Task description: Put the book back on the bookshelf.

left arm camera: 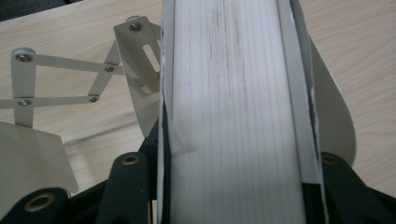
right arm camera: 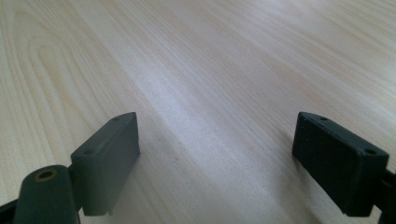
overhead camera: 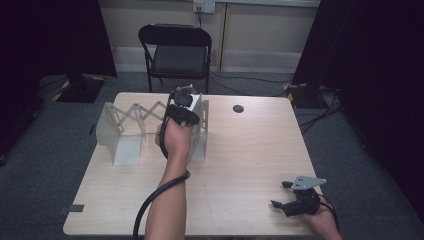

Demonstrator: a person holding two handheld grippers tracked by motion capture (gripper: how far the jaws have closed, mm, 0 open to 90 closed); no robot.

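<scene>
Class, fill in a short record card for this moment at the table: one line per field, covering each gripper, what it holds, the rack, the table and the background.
Left gripper: shut on a book, page edges facing its camera
Book position: at the right end plate of the rack
Rack: metal expanding bookend rack, scissor links stretched between two end plates
Right gripper: open, nothing between the jaws, low over the near right of the table
Table: light wood, small dark round hole near the far edge
Background: black folding chair behind the table
</scene>
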